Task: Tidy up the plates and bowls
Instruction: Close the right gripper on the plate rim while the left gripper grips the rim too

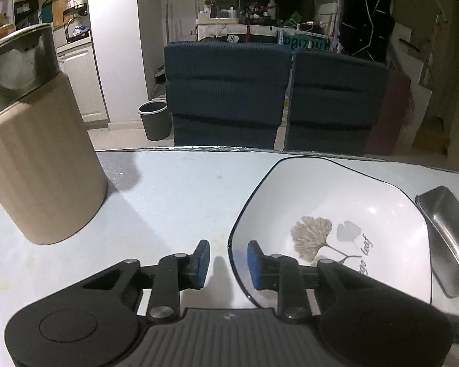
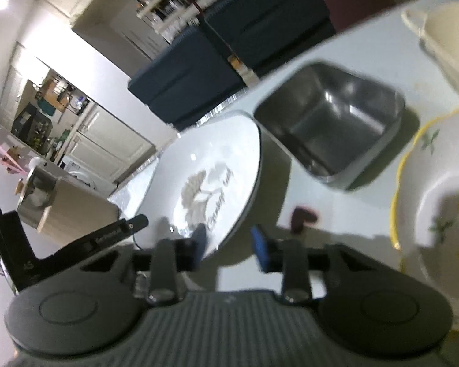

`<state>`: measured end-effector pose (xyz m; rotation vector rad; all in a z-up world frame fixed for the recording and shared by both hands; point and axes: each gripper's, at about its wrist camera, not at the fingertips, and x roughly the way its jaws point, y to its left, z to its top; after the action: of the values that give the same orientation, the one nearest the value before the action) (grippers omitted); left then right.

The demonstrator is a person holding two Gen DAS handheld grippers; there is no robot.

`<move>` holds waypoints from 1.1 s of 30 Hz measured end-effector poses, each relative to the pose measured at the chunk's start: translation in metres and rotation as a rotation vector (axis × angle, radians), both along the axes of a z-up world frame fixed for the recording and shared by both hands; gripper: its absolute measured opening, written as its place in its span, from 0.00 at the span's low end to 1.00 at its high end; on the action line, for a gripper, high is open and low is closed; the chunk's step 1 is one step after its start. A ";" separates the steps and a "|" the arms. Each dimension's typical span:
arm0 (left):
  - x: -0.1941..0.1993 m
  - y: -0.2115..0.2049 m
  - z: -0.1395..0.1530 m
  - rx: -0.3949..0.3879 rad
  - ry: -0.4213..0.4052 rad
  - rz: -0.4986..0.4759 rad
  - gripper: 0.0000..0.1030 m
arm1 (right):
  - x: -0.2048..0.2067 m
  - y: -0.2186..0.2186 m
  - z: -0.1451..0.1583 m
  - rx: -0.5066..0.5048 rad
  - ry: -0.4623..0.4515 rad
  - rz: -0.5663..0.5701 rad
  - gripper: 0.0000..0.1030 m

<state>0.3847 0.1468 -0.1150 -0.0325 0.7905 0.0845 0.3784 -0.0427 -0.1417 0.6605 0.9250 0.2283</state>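
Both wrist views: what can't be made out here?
- Left wrist view: whether the left gripper pads pinch the leaf plate rim; the steel tray is cut off at the right.
- Right wrist view: motion blur smears the plate's lettering; the yellow-rimmed dish runs off the right edge; the right gripper contact is unclear.

Count on the desk [image 1: 174, 189]: one white plate with leaf print [image 1: 336, 214], dark-rimmed; one square steel tray [image 2: 330, 122]; one yellow-rimmed floral dish [image 2: 437, 189]; one cream container [image 2: 449, 42] at the far right edge, partly cut off; one beige ribbed canister [image 1: 42, 174] with steel top; one small dark red object [image 2: 303, 218], too blurred to name. Hand-held grippers: two, the left hand-held gripper [image 1: 228, 261] and the right hand-held gripper [image 2: 228, 244], each with two blue pads. Behind the desk: two dark blue chair backs [image 1: 226, 91]; one grey waste bin [image 1: 156, 119] on the floor.
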 end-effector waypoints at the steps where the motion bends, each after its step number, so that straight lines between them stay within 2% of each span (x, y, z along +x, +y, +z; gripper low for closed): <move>1: 0.002 -0.001 -0.001 -0.003 -0.003 -0.001 0.25 | 0.003 0.002 -0.002 0.005 0.011 0.007 0.28; 6: 0.008 -0.001 -0.004 -0.028 0.002 -0.022 0.17 | 0.012 0.007 -0.007 0.034 0.022 0.023 0.28; 7: 0.008 -0.001 -0.002 -0.022 0.012 -0.025 0.17 | 0.014 0.008 -0.009 0.038 0.027 0.019 0.26; 8: 0.009 -0.001 -0.001 -0.017 0.025 -0.029 0.17 | 0.016 0.009 -0.011 0.031 0.032 0.018 0.20; 13: -0.002 0.009 0.002 -0.035 0.056 -0.068 0.18 | 0.025 0.016 -0.013 -0.064 -0.025 0.051 0.20; 19: -0.016 0.020 0.010 -0.082 0.135 -0.159 0.21 | 0.040 0.007 -0.017 -0.045 -0.037 0.054 0.14; 20: -0.016 0.020 0.012 -0.090 0.136 -0.154 0.20 | 0.043 0.004 -0.017 -0.036 -0.037 0.051 0.14; 24: -0.008 0.019 0.009 -0.042 0.100 -0.144 0.18 | 0.048 0.000 -0.017 -0.030 -0.039 0.060 0.13; 27: 0.003 0.022 0.003 -0.083 0.083 -0.097 0.18 | 0.051 -0.003 -0.016 -0.034 -0.053 0.063 0.14; 30: 0.016 0.027 -0.008 -0.121 0.104 -0.077 0.20 | 0.055 -0.004 -0.016 -0.027 -0.056 0.045 0.16; 33: 0.023 0.032 -0.013 -0.160 0.110 -0.062 0.20 | 0.060 0.001 -0.014 -0.069 -0.074 0.057 0.18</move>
<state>0.4081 0.1784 -0.1276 -0.1559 0.9067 -0.0360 0.4384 -0.0419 -0.1561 0.5592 0.8771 0.2685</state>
